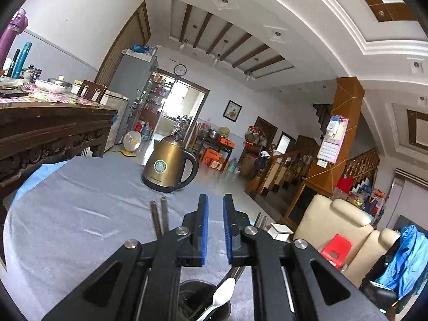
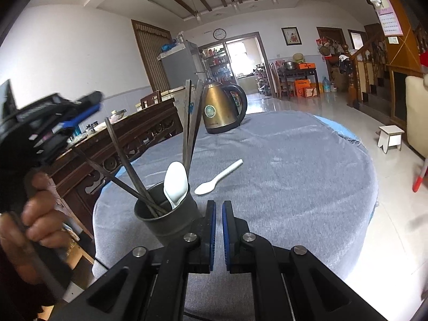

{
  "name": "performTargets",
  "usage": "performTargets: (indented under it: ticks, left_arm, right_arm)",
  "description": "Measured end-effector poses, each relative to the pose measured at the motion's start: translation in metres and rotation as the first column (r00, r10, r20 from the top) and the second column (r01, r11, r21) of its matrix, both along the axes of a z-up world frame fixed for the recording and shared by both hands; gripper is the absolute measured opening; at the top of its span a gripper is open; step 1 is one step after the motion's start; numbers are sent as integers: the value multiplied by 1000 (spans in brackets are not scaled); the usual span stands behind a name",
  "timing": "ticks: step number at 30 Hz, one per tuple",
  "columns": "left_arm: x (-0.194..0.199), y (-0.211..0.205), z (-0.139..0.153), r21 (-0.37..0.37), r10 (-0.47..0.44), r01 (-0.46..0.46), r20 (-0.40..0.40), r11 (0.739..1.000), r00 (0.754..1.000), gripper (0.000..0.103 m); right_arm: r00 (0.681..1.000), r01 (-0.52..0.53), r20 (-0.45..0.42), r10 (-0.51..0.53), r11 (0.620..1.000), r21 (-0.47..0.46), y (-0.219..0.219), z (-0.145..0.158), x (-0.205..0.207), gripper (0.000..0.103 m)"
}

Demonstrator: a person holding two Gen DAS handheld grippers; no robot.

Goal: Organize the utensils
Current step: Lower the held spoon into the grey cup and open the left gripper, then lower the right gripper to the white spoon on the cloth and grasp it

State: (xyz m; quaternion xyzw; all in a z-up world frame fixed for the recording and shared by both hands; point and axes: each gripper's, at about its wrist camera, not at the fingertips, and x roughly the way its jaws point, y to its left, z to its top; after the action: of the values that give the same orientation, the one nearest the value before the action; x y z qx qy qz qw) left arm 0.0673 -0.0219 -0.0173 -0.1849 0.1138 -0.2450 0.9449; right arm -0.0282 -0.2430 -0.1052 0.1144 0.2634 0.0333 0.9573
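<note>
Nearly done: one spoon left on cloth

Cup (image 2: 167,218) stands near the table's (image 2: 307,200) front-left edge, holding dark chopsticks (image 2: 125,165) that fan upward and one white spoon (image 2: 175,180), bowl up, so handles-down storage looks intended. Second white spoon (image 2: 218,178) lies flat on the grey cloth just beyond the cup, toward the kettle (image 2: 222,109); likely the last item to collect. Right gripper (image 2: 218,210) hovers beside the cup, pads narrowly parted, holding nothing, aimed roughly at the loose spoon. Left gripper (image 1: 215,203) sits above the cup, fingers slightly apart, empty, probably clear of the way.
</note>
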Motion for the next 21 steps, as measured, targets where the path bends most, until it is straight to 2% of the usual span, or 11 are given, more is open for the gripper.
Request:
performTargets:
  ticks: [3, 7, 10, 12, 14, 16, 18, 20, 21]
  left_arm:
    - [-10, 13, 0, 22, -23, 23, -2, 1000, 1000, 55]
    - [-26, 42, -8, 63, -17, 16, 16, 998, 1000, 63]
    - [-31, 70, -20, 122, 46, -47, 14, 991, 999, 71]
    - [-25, 87, -31, 144, 84, -80, -21, 986, 996, 78]
    - [-9, 101, -46, 166, 115, -95, -113, 981, 987, 80]
    - [16, 113, -65, 191, 144, -95, -260, 977, 955, 80]
    - [37, 121, -84, 200, 175, -105, -378, 974, 909, 80]
    - [53, 122, -99, 222, 204, -114, -438, 968, 876, 80]
    - [61, 120, -104, 235, 204, -105, -449, 966, 870, 80]
  right_arm:
    - [1000, 10, -27, -11, 999, -31, -4, -5, 10, 6]
    - [996, 15, -92, -14, 1000, 10, -33, -16, 42, 6]
    - [984, 11, -178, 10, 993, 116, -62, -26, 85, 9]
    - [973, -30, -219, 71, 982, 187, -74, -32, 122, 12]
    - [953, -76, -274, 130, 977, 199, -76, -39, 155, 22]
    - [914, -104, -356, 197, 959, 262, -75, -50, 193, 22]
    - [878, -122, -389, 278, 917, 381, -73, -60, 222, 22]
    - [845, -135, -414, 337, 885, 445, -65, -68, 248, 22]
    - [831, -149, -425, 359, 880, 452, -60, -70, 256, 22]
